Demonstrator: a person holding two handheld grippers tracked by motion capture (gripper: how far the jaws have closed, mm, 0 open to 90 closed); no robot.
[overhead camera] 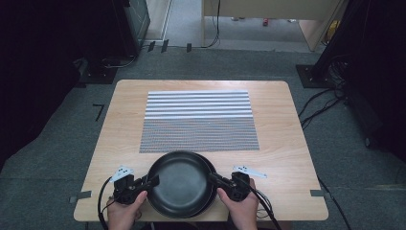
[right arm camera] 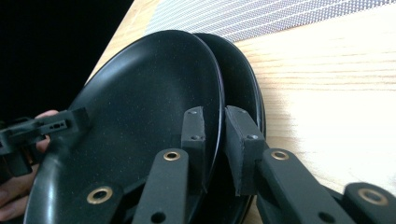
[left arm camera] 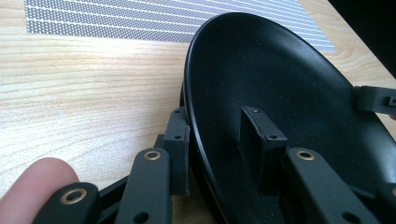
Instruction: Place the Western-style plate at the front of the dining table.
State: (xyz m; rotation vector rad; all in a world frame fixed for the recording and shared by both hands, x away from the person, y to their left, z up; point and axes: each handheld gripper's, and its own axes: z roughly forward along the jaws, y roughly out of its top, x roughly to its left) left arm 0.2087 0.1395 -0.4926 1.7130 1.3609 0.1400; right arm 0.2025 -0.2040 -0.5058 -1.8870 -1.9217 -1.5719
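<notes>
Gripping the top plate (overhead camera: 181,182) by opposite rims, left tongs (overhead camera: 152,182) and right tongs (overhead camera: 213,178) hold something stiff, smooth, breakable, stacked on another plate (right arm camera: 243,79) at the worktop's (overhead camera: 119,120) near edge.

The 2 plates (overhead camera: 182,184) are black and shiny, with tiny pale specks in them. The table (overhead camera: 124,124) is light wood with thin brown lines. The mat (overhead camera: 198,120) has grey and white stripes at the far half and small grey dots at the near half. Both grippers, the left gripper (overhead camera: 152,182) and the right gripper (overhead camera: 213,178), are black with little gold rings. The floor (overhead camera: 48,158) is dark grey.
</notes>
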